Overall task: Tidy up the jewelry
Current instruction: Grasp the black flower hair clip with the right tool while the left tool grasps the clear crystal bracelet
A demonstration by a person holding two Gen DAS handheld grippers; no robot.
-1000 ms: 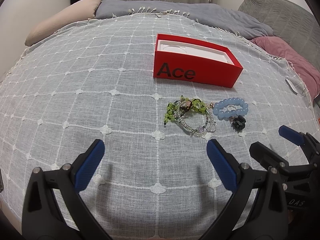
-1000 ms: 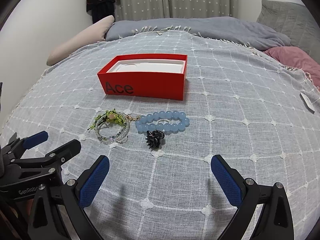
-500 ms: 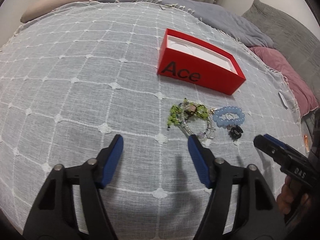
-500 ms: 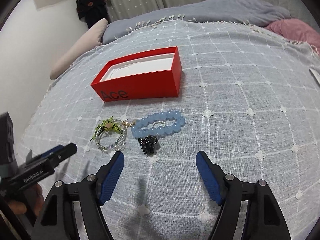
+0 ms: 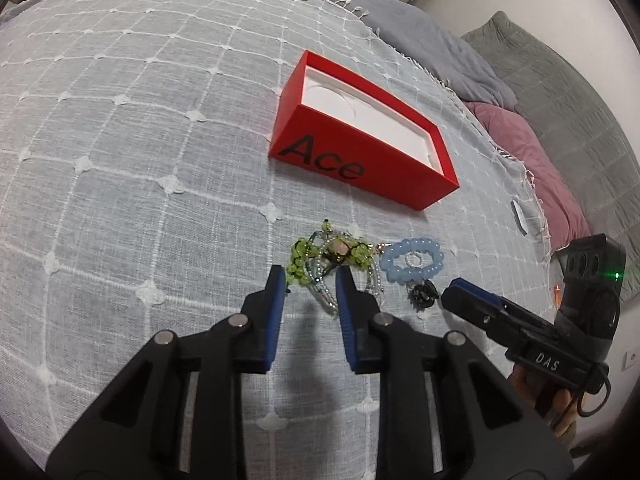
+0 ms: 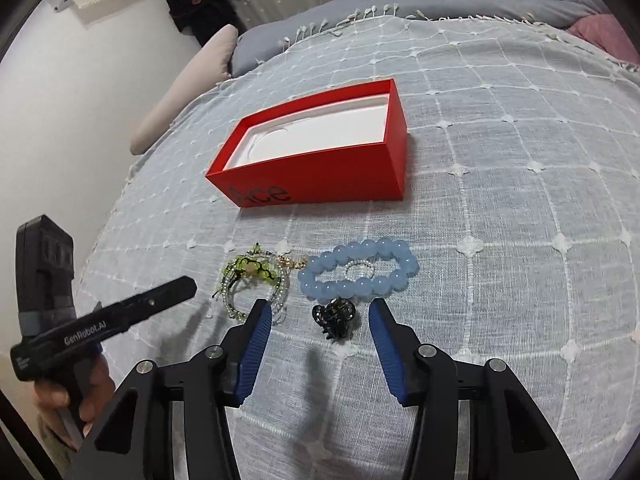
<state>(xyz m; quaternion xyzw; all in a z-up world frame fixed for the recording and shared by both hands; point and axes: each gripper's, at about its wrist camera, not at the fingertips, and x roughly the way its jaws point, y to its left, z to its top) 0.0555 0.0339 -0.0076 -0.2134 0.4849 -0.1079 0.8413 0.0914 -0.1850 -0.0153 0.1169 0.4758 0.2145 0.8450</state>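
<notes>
1. Spread across both views: a pale grey woven bedcover with a white grid and small white tufts, bearing everything below.
2. Upper centre of the left wrist view: an open red cardboard box lettered "Ace", white tray inside, nothing lying in it.
3. Below the box, near it but apart: a tangle of green-bead and clear-bead bracelets, touching or nearly touching a pale blue round-bead bracelet to its right; a small ring of clear beads inside the blue loop.
4. Just below the blue bracelet: a small black claw hair clip, beside it, contact unclear.
5. Lower centre of the left wrist view: left gripper, blue pads narrowly apart after just closing in, tips framing the near edge of the green tangle, not pressing on it.
6. Lower centre of the right wrist view: right gripper, jaws about half apart after just closing in, hair clip between the tips, pads clear of it.
7. Right edge of the left wrist view: a pink pillow and grey quilted bedding.
8. Upper left of the right wrist view: a beige bolster by the white wall, a dark garment hanging above.
</notes>
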